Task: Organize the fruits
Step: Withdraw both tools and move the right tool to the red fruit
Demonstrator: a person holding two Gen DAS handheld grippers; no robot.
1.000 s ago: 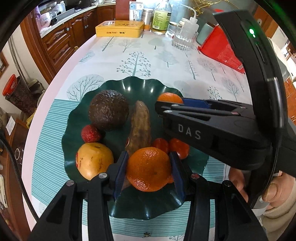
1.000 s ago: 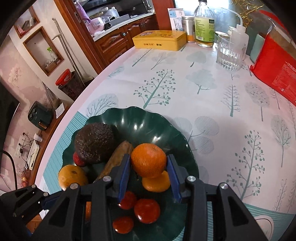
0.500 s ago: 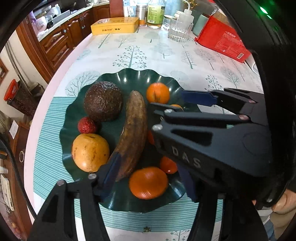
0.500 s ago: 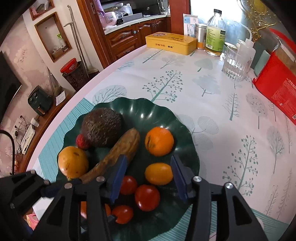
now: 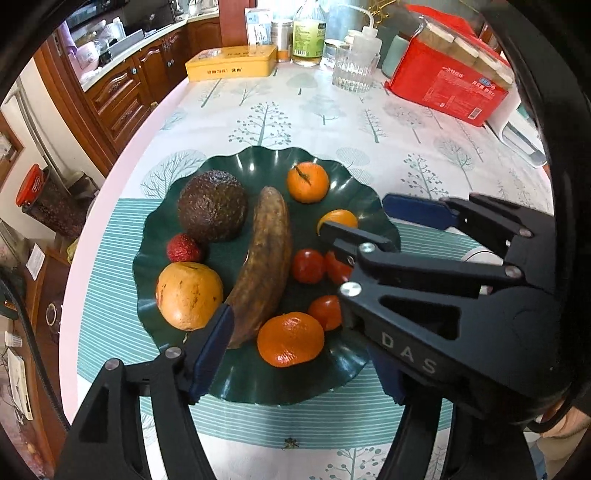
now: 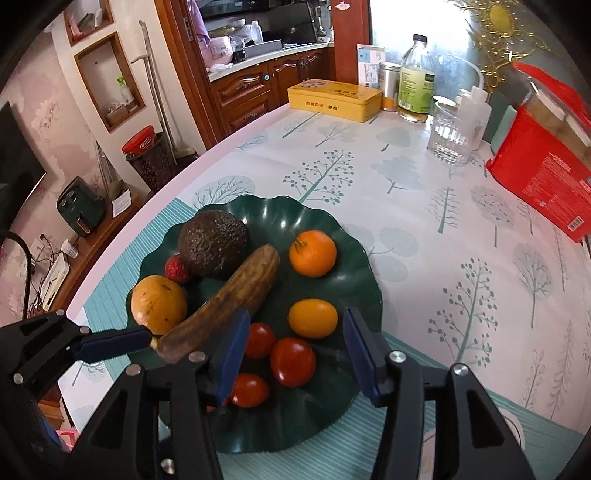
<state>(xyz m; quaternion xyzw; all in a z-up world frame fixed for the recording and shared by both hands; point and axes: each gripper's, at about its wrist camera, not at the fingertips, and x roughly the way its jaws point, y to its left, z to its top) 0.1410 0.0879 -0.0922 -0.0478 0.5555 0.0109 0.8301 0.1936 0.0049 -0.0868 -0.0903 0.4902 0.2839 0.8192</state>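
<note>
A dark green wavy plate holds an avocado, a brown banana, a yellow-orange fruit, a red lychee, cherry tomatoes, a small orange and two tangerines. The near tangerine lies on the plate ahead of my left gripper, whose jaws are opening and touch nothing. The far tangerine rests beyond my right gripper, which hovers open over the tomatoes. The right gripper hides the left one's right finger.
A teal striped mat lies under the plate. At the back stand a yellow tin, a bottle, a glass and a red box. The table's rounded edge runs close on the left.
Each gripper let go of a tangerine, and both fruits now lie on the plate. Both pairs of jaws spread apart and both grippers drew back and up from the plate.
</note>
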